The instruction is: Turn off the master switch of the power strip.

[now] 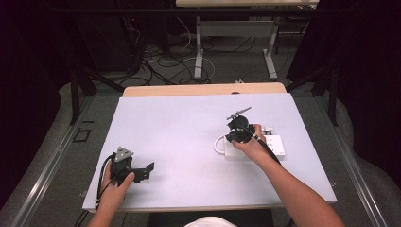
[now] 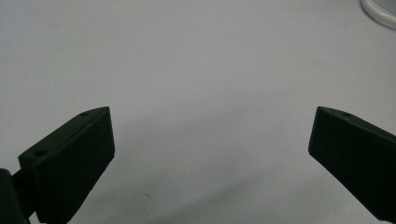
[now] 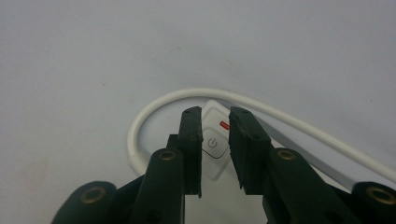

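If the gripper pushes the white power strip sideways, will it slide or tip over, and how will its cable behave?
The power strip lies flat and low on the smooth table, so it would probably slide, not tip. Its white cable curls in a loop, so it is likely flexible and would trail behind.

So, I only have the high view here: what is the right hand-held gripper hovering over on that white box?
Observer: The right hand-held gripper has its jaws a little apart, framing the power button of a white power strip.
Operator: Is the strip switched on?
Observer: A small red mark, perhaps an indicator light, shows beside the button; I cannot say more.
Operator: And the left one?
Observer: The left hand-held gripper is wide open above the table, with nothing between its jaws.
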Motion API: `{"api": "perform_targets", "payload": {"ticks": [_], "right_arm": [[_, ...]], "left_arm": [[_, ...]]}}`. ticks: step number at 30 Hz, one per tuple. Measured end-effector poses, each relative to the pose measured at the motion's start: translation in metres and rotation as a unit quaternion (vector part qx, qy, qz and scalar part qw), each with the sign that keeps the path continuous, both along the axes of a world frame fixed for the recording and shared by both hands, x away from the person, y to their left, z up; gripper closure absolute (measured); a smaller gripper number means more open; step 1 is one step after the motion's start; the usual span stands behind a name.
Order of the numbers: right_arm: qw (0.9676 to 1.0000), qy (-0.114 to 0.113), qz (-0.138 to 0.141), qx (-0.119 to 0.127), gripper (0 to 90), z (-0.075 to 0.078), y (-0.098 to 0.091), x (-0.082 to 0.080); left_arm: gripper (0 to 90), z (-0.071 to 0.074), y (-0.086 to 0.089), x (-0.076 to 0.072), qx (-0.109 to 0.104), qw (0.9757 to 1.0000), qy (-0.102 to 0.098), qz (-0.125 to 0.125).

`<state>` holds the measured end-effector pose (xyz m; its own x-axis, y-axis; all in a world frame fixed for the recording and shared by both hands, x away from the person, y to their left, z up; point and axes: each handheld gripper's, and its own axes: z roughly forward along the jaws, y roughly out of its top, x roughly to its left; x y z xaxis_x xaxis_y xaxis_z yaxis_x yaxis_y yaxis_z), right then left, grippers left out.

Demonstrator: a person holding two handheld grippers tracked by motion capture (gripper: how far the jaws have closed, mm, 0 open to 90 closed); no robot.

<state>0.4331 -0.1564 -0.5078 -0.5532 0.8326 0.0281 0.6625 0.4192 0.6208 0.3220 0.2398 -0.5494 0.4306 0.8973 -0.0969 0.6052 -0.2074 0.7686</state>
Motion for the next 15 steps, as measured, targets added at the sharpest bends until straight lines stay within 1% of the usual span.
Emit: {"api": "perform_targets", "payload": {"ticks": [1,2,4,5,6,7,8,9,13,14,15], "right_arm": [[0.9998,0.013,-0.004,-0.011,72.0,0.003,0.0,-0.002],[0.9998,0.011,-0.003,-0.013,70.9,0.004,0.0,-0.002],[0.9999,0.011,-0.006,-0.008,67.9,0.005,0.0,-0.004],[0.9999,0.007,-0.009,-0.009,66.3,0.005,-0.001,-0.004],[1.0,0.004,0.0,-0.003,65.0,0.005,-0.002,-0.004],[1.0,0.004,-0.004,-0.001,63.7,0.006,-0.002,-0.006],[1.0,0.004,-0.001,0.002,61.9,0.005,-0.003,-0.007],[1.0,-0.001,-0.004,0.002,60.4,0.005,-0.003,-0.008],[0.9999,-0.008,-0.012,0.009,53.7,0.005,-0.007,-0.013],[0.9998,-0.005,-0.014,0.013,52.2,0.006,-0.008,-0.015],[0.9998,-0.005,-0.01,0.014,50.7,0.006,-0.01,-0.016]], "left_arm": [[0.3,0.0,0.0,0.0,0.0,1.0,0.0,0.0],[0.3,0.0,0.0,0.0,0.0,1.0,0.0,0.0],[0.3,0.0,0.0,0.0,0.0,1.0,0.0,0.0],[0.3,0.0,0.0,0.0,-0.001,1.0,0.0,0.0],[0.3,0.0,0.001,0.0,0.001,1.0,0.001,0.0],[0.3,0.001,0.001,0.0,0.002,1.0,0.001,0.0],[0.3,0.001,0.001,0.0,0.001,1.0,0.001,0.0],[0.3,0.0,0.001,0.0,-0.002,1.0,-0.001,0.003],[0.3,0.0,0.001,0.0,0.002,1.0,0.001,0.0],[0.3,0.0,0.001,0.0,0.0,1.0,0.0,0.001],[0.3,0.0,0.001,0.0,-0.001,1.0,0.0,0.001]]}}
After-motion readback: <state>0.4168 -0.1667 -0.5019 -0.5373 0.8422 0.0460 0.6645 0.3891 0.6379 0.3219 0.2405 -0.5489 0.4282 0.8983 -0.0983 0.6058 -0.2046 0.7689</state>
